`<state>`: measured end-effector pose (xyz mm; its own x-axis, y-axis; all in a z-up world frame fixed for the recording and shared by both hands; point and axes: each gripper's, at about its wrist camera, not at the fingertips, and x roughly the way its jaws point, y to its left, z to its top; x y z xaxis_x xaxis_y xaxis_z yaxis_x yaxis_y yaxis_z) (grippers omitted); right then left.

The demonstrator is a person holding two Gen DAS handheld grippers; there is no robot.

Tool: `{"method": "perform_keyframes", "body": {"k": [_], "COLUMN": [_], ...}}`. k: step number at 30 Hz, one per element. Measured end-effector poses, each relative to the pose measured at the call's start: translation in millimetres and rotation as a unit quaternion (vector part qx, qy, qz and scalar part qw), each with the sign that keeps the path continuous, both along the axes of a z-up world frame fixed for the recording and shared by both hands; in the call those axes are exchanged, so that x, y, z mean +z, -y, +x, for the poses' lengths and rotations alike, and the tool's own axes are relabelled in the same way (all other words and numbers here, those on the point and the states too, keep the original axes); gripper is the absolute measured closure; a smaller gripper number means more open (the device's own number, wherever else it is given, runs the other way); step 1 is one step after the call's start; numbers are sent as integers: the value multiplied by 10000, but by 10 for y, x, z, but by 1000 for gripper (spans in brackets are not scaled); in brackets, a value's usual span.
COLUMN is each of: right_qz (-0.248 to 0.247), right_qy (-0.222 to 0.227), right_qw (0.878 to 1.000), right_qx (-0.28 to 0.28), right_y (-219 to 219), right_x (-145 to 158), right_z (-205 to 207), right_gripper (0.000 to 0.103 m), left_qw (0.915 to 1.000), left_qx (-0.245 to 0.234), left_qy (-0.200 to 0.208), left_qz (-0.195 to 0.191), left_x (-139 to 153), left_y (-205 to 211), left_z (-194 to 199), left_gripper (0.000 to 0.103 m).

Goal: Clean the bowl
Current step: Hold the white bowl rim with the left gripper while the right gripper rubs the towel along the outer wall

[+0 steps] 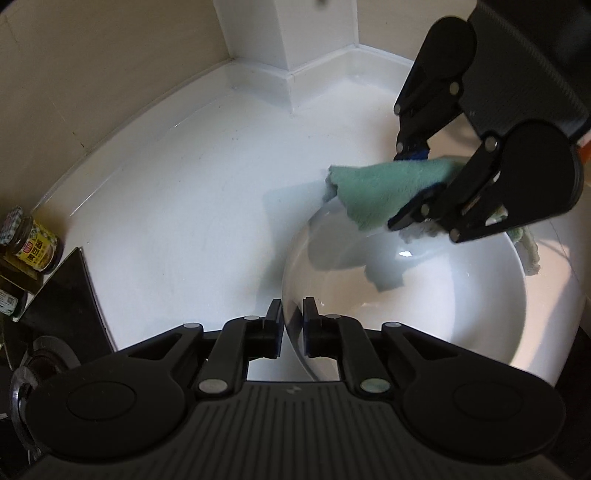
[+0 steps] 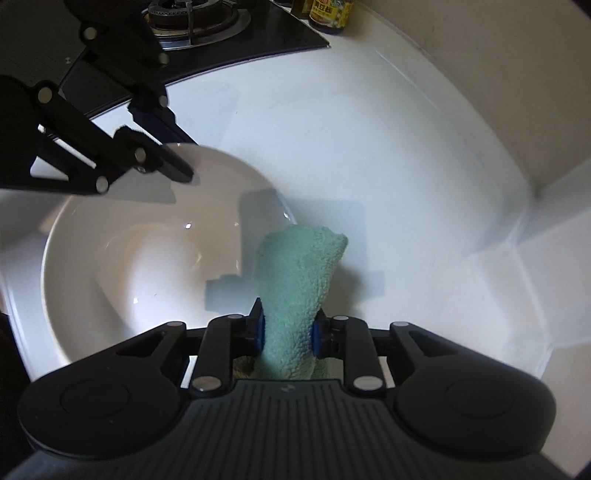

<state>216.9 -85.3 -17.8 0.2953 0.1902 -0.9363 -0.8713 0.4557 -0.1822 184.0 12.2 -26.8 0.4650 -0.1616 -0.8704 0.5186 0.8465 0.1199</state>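
Observation:
A large white bowl (image 1: 424,295) sits on the white counter; it also shows in the right wrist view (image 2: 147,266). My left gripper (image 1: 293,317) is shut on the bowl's near rim, one finger inside and one outside; it shows in the right wrist view (image 2: 173,162) at the bowl's far rim. My right gripper (image 2: 287,330) is shut on a green fluffy cloth (image 2: 299,280). The cloth (image 1: 384,188) hangs over the bowl's far rim, just above the bowl, held by the right gripper (image 1: 417,184).
A white counter (image 1: 166,206) runs to a beige wall and a white corner post (image 1: 317,33). A black gas hob (image 2: 207,26) and a yellow-labelled jar (image 1: 33,247) stand at the counter's end; the jar (image 2: 330,14) appears beside the hob.

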Motion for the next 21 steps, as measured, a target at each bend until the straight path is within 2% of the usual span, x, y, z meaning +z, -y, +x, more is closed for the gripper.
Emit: {"method": "perform_keyframes", "body": {"k": [2,6,10,14,18,21], "right_qz": [103,440,630,463,190,-20], "right_qy": [-78,-262,-333,-257,-412,-250], "right_qw": [9998,9973,9944,9968,9987,9997], "right_qx": [-129,-526,-775,-601,-217,38], "right_y": [17,118,182,177,209,178], "right_x": [-1,-7,-11,-37,-6,13], "right_z": [38,90,89,-3,-66,-83], "right_gripper": [84,85,85,85,83,83], "left_qw": [9989,9906,9840,9881,9982,9999], "left_qx": [422,1230,1544,1330,565,35], "left_qy": [-12,-56,-69,-97,8,73], "left_qz": [-220,-604,-890,-769,-209,144], "left_x": [7,43,33,36,17,6], "left_y": [-62,-159,-214,-202,-43,76], "left_z": [-41,-289,-462,-388,-262,-200], "left_gripper": [95,95,91,95,95,94]}}
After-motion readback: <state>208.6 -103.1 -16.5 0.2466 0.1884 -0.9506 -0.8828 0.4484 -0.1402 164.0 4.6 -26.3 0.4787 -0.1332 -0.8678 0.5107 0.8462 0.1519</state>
